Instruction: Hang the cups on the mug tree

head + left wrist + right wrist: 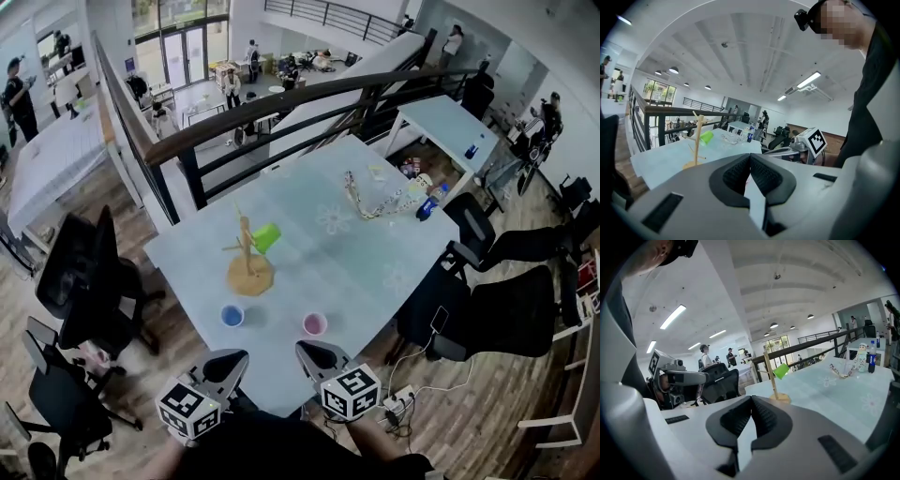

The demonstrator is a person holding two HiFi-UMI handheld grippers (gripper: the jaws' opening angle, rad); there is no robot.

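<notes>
Nearest, at the 6 o'clock edge of the head view, the left claw [228,361] and the right claw [314,352] hang side by side just off the near rim of the pale blue worktop [375,272]. Each claw's own view shows its black ribbed pads pressed together with nothing between them, so both are fully closed, empty and touching no cup. The slim wooden mug tree on its round base [248,255] stands upright mid-worktop, and one bright green plastic cup [266,237] hangs tilted from a peg on its 1 o'clock side. Two cups still stand on the worktop, apart from each other: a small blue cup [232,315] at the tree's 7 o'clock and a small pink cup [314,324] at its 4 o'clock. By my judgement roughly a third of the job is done, with those two left to hang. Farther out, toward 2 o'clock, lie a looped chain of light links [370,202] and a dark bottle with a blue label [427,206].
</notes>
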